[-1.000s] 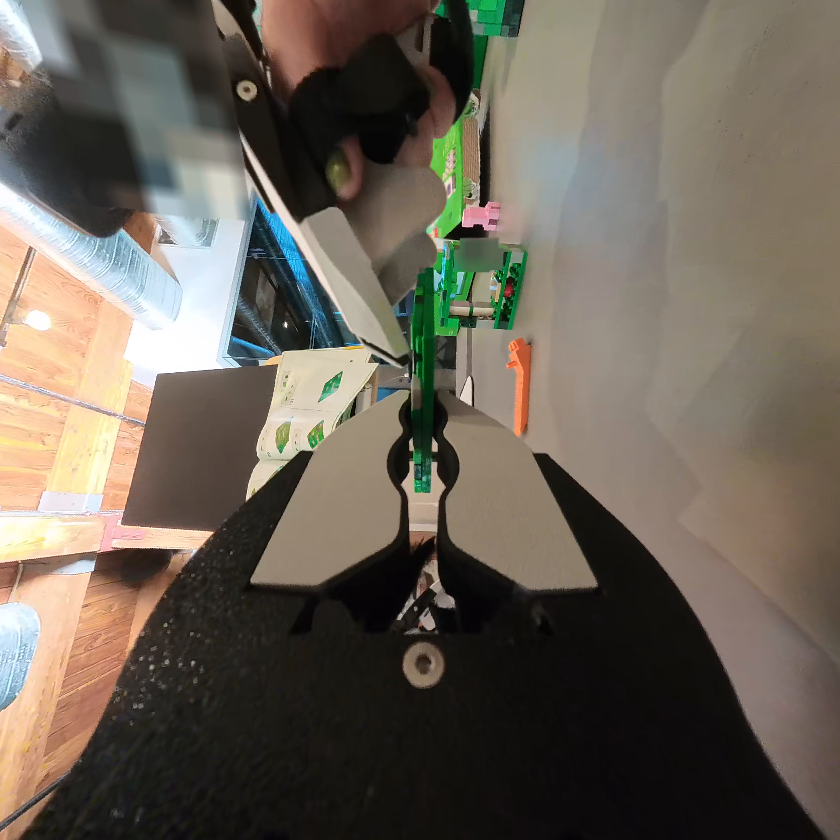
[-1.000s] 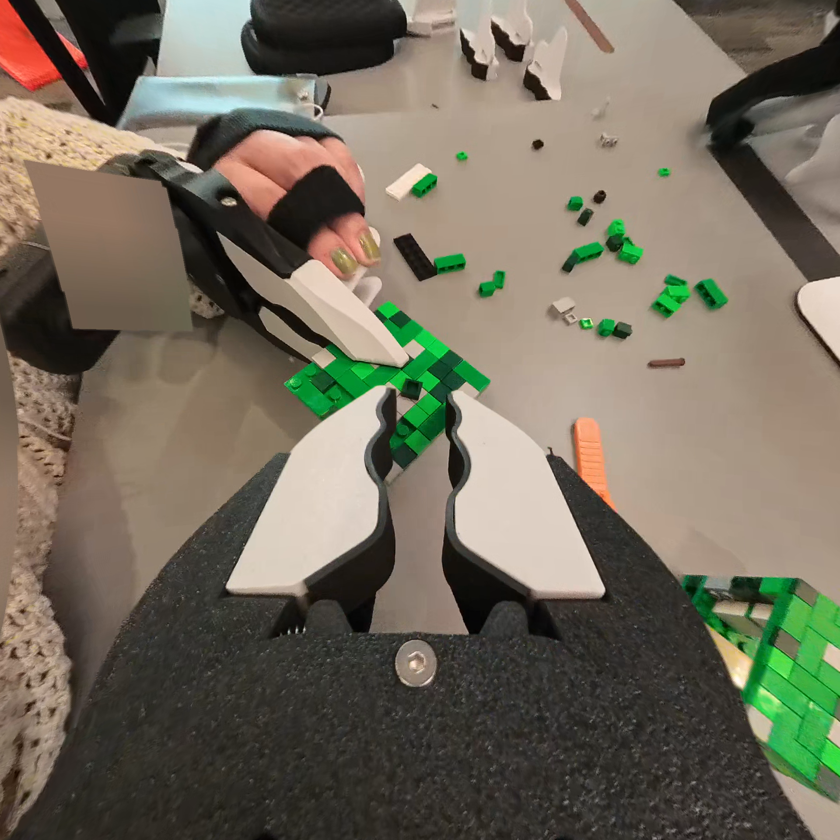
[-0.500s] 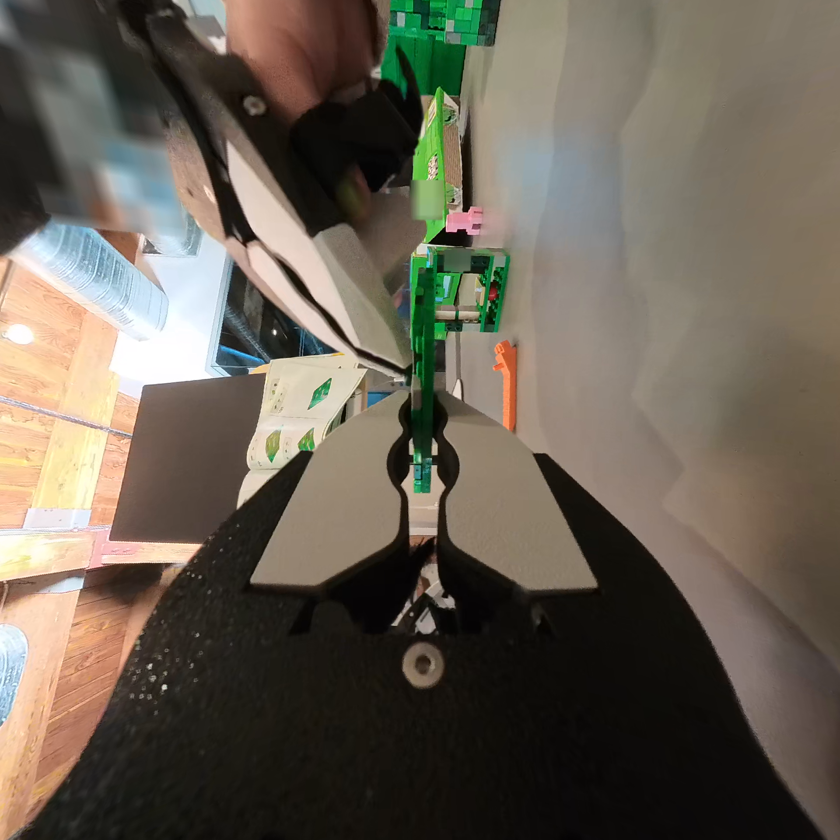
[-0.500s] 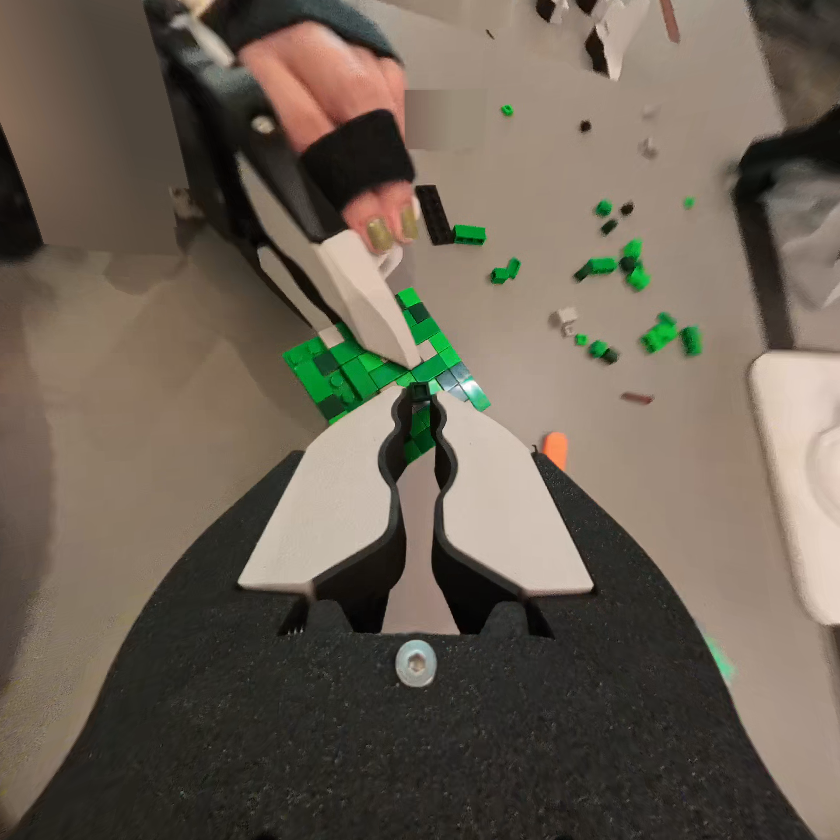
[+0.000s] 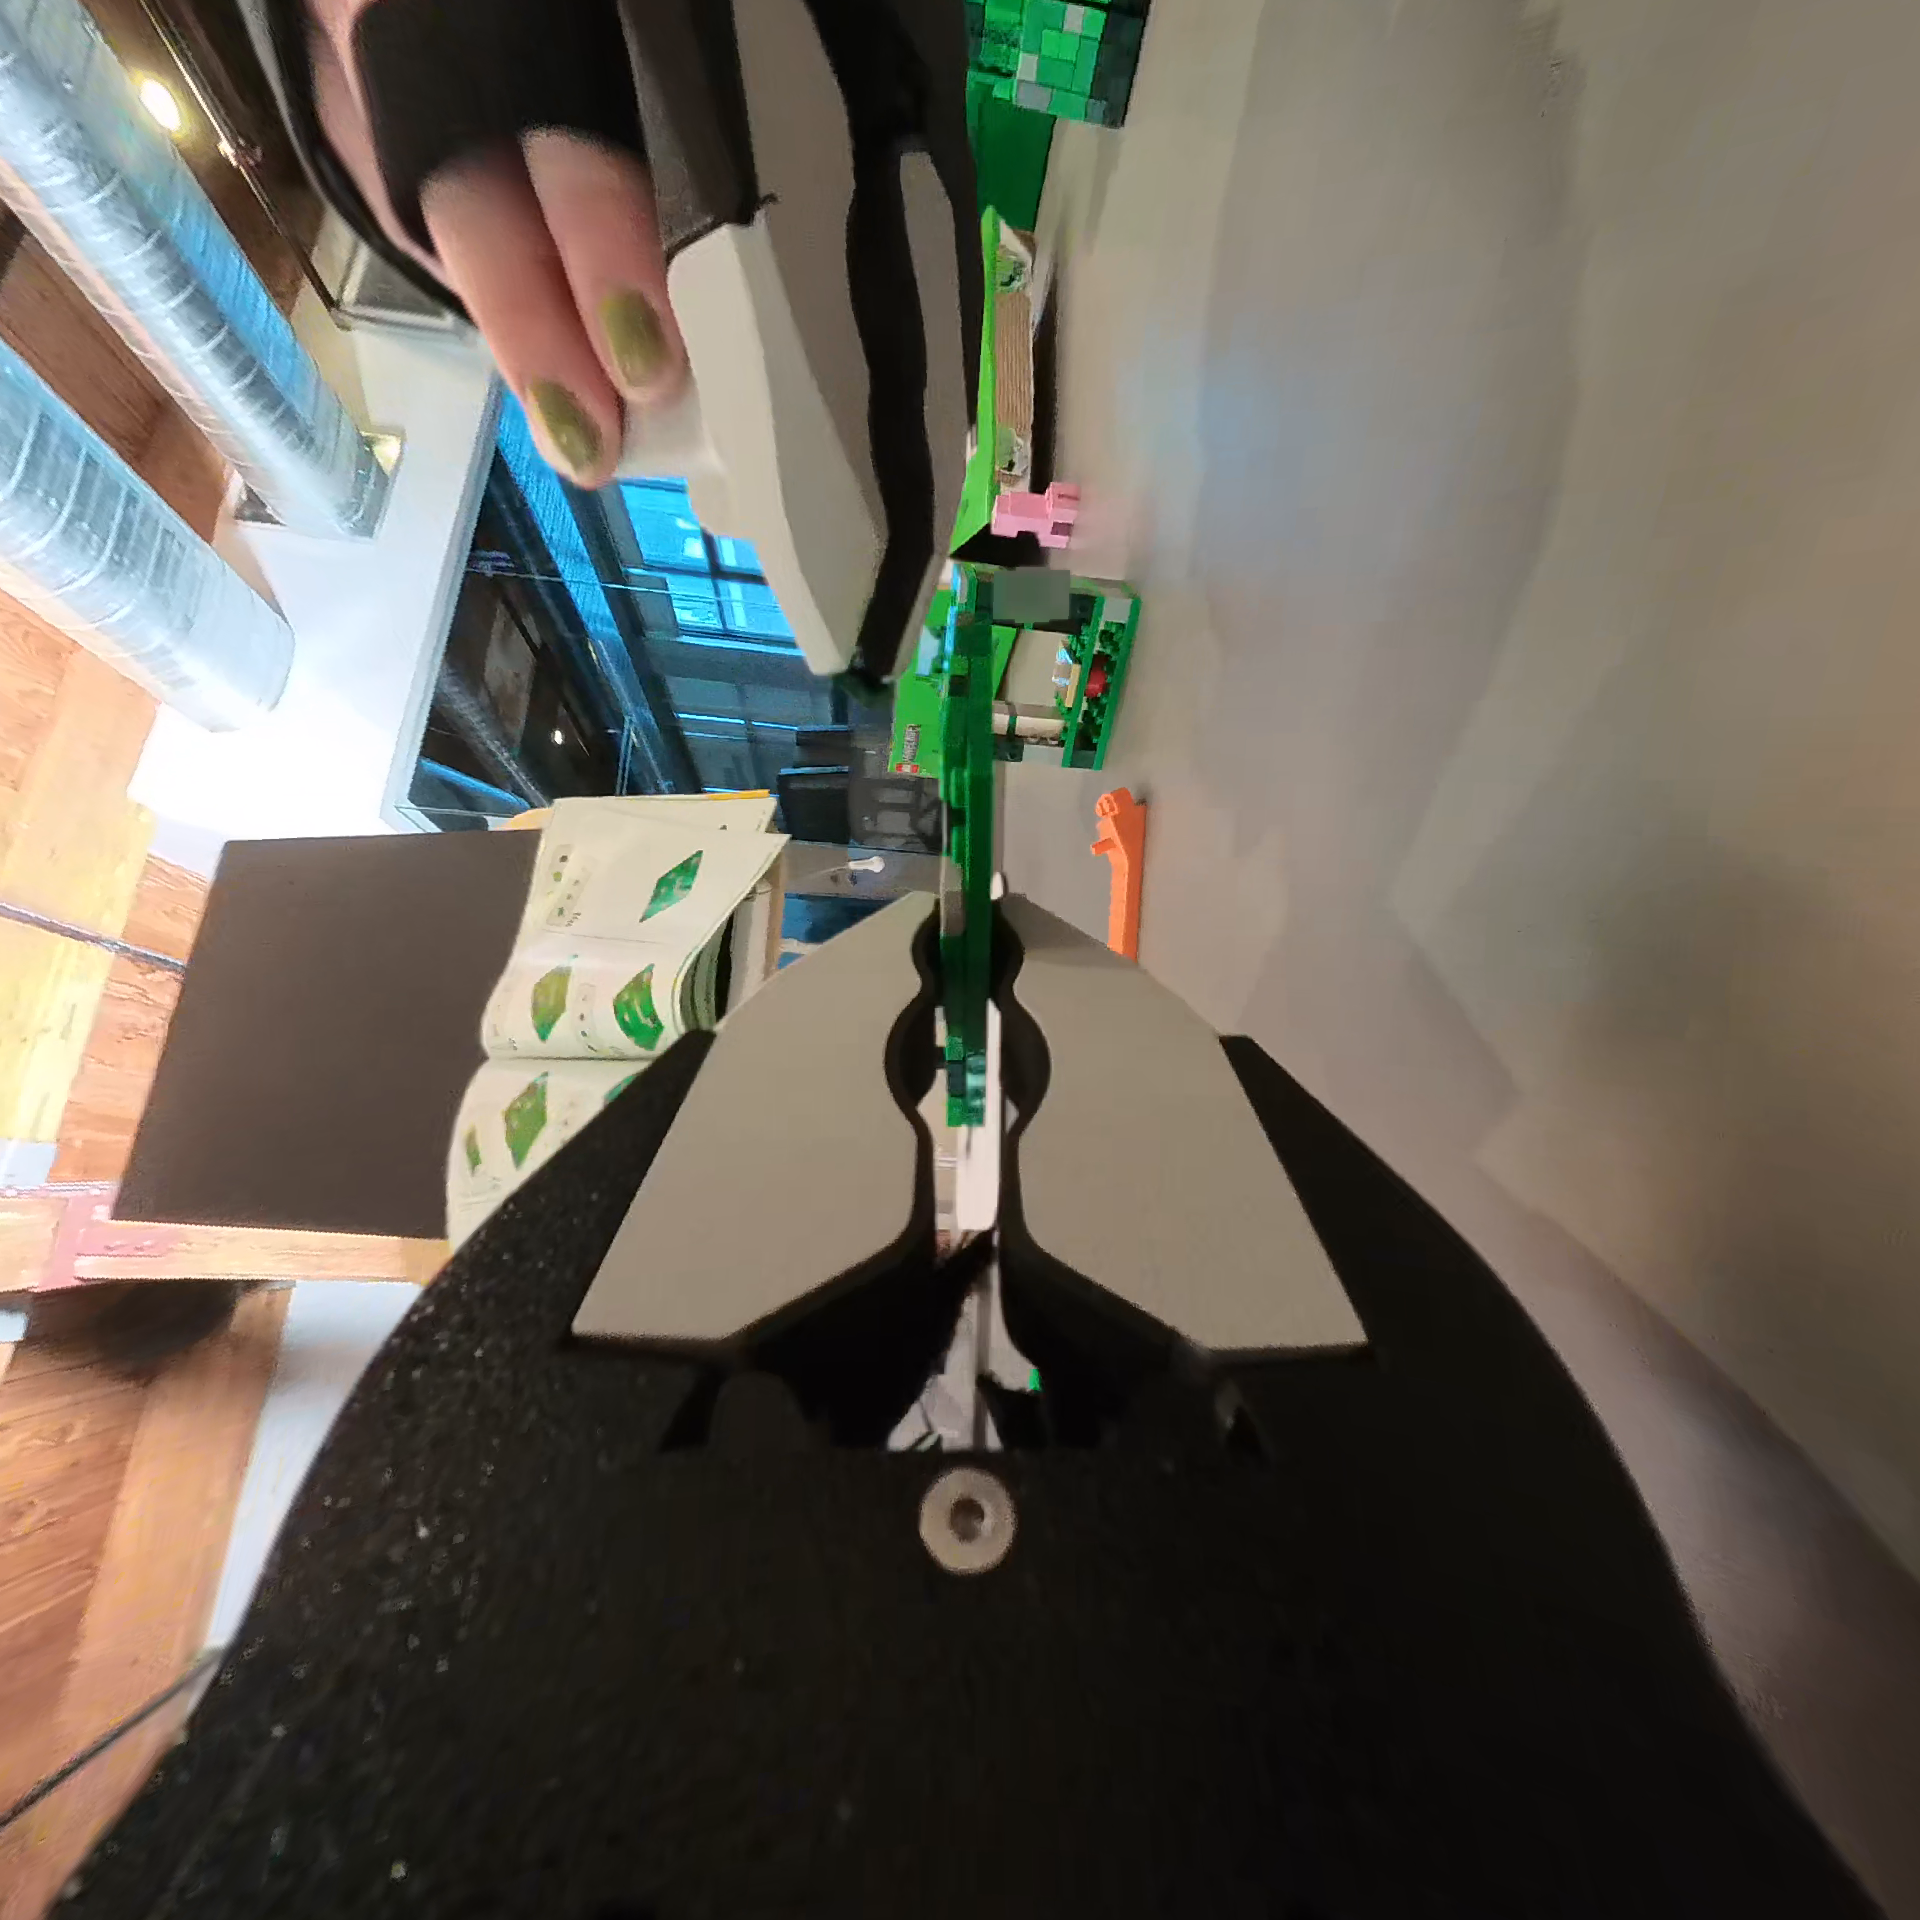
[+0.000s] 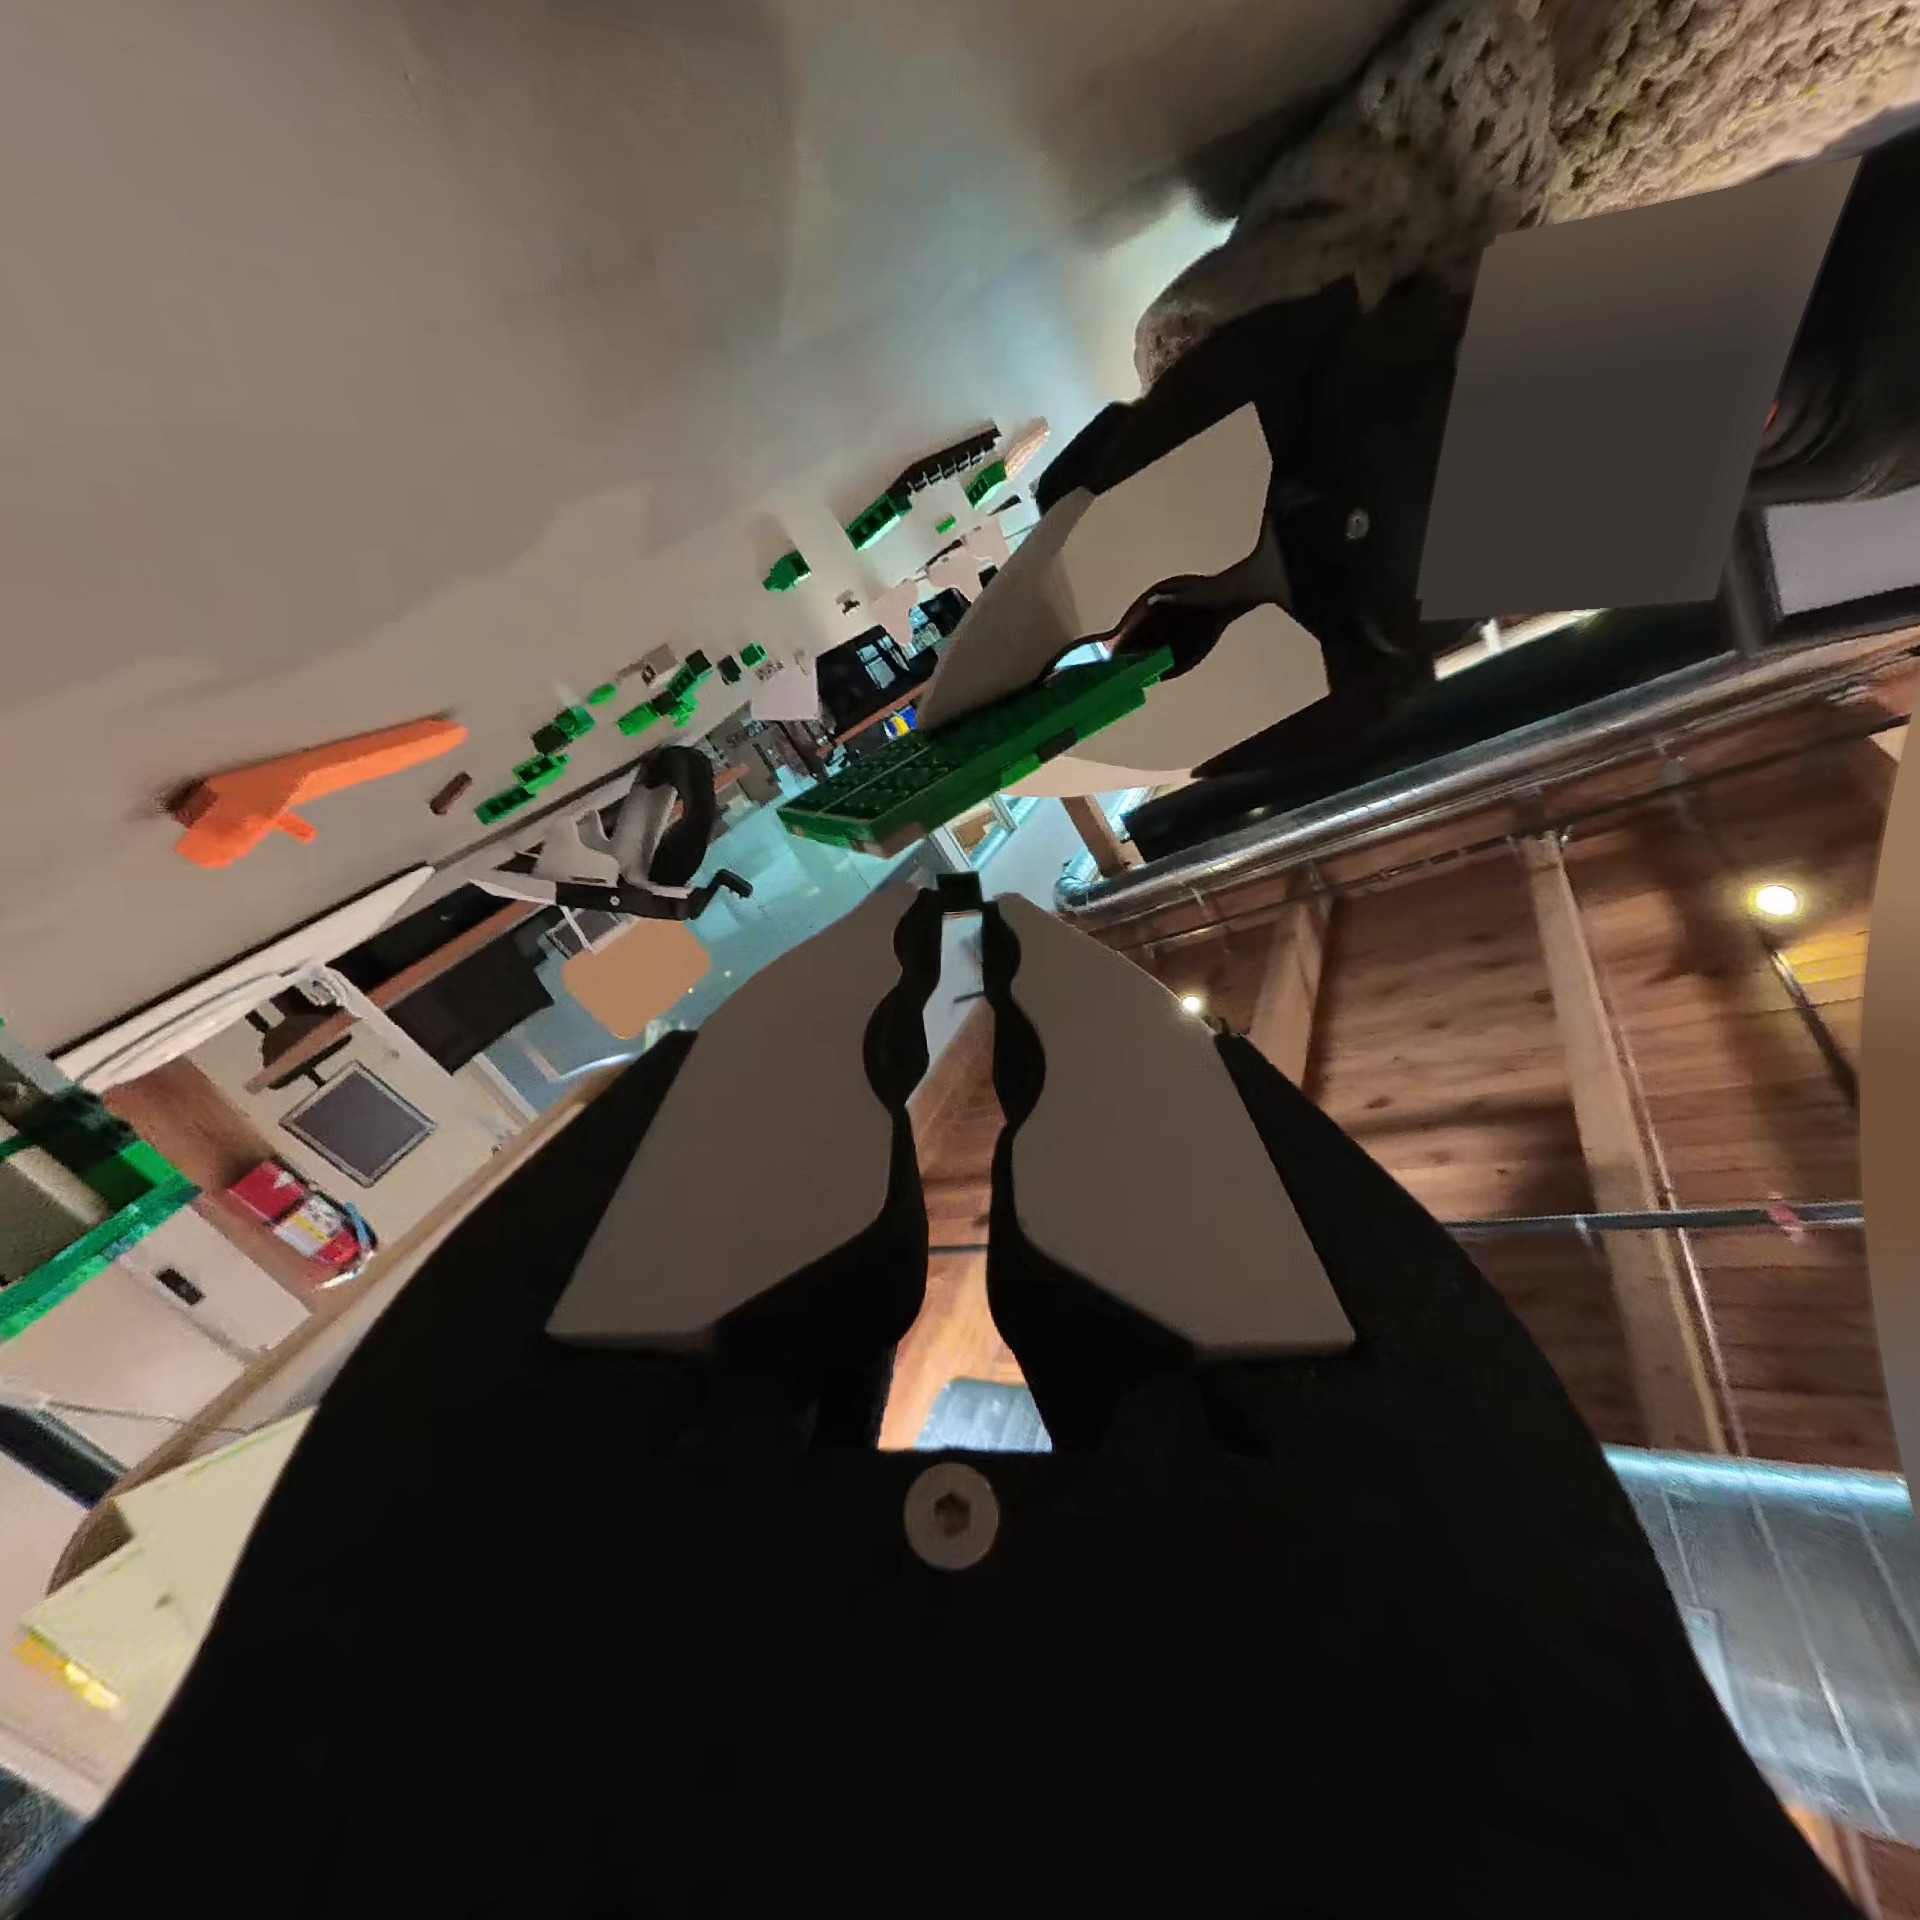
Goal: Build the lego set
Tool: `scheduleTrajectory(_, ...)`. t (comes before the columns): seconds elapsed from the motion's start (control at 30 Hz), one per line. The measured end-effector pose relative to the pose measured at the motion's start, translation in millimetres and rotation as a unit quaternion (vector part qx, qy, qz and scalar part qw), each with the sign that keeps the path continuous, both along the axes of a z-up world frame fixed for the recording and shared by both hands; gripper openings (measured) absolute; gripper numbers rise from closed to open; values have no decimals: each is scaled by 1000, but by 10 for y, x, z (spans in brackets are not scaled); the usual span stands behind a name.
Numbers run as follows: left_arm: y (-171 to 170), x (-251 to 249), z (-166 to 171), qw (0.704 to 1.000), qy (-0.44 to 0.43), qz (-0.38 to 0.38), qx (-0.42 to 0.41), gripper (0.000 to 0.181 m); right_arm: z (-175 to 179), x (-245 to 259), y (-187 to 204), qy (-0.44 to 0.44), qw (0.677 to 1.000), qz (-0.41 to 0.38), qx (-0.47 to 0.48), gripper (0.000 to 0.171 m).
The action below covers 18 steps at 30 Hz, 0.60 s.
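My left gripper is shut on a flat green lego plate, held edge-on above the grey table. In the right wrist view the plate sits between the left gripper's pale fingers, its studded face towards my right gripper. My right gripper is shut on a small dark brick, a short gap away from the plate's near edge. In the left wrist view the right gripper comes in from the top, tips close beside the plate, with a gloved hand behind it.
An orange brick separator lies on the table; it also shows in the right wrist view. A partly built green model and a pink piece stand beyond. An open instruction booklet stands at left. Loose green bricks are scattered.
My right gripper closed on the small dark brick at the plate, then rolled sharply with it and now holds it just off the plate. My left gripper kept its hold on the plate.
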<state>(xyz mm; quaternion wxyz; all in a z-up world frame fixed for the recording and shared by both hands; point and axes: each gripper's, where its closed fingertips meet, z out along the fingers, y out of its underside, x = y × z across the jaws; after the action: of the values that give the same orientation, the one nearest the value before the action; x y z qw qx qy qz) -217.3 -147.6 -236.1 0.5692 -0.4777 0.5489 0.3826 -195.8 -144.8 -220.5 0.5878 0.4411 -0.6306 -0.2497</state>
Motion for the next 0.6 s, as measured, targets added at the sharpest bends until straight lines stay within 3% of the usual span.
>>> scheduleTrajectory(0.6, 15, -30, -23, 999, -41, 2, -30, 6, -92, 34, -15, -15, 989, 55, 139, 7)
